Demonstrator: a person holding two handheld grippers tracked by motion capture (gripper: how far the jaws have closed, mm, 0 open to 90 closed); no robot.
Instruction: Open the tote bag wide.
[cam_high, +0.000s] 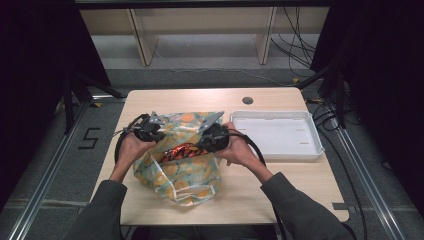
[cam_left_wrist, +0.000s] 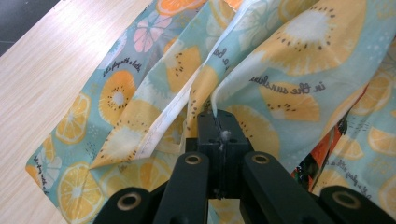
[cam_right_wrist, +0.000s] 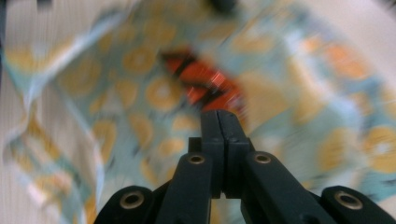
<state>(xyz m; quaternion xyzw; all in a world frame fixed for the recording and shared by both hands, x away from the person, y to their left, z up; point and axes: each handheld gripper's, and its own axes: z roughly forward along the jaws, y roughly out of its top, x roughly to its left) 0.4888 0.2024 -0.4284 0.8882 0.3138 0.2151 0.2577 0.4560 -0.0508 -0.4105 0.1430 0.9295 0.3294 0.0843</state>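
A cloth bag (cam_high: 186, 176) printed with orange and lemon slices lies on the wooden table (cam_high: 300, 185). Through its mouth shows a shiny red and orange packet (cam_high: 180, 151). My left gripper (cam_high: 161, 144) is at the left side of the mouth. In the left gripper view it (cam_left_wrist: 217, 116) is shut on a fold of the bag's fabric (cam_left_wrist: 289, 60), and the packet (cam_left_wrist: 322, 156) peeks out at the right. My right gripper (cam_high: 201, 147) is at the right side of the mouth. The right gripper view is blurred: its jaws (cam_right_wrist: 219, 114) are shut just before the packet (cam_right_wrist: 205, 79), with no cloth seen between them.
An empty white tray (cam_high: 315, 136) stands on the table to the right of the bag. A round cable hole (cam_high: 247, 100) sits near the far edge. Bare wood lies at the left of the bag (cam_left_wrist: 56, 70) and along the front edge.
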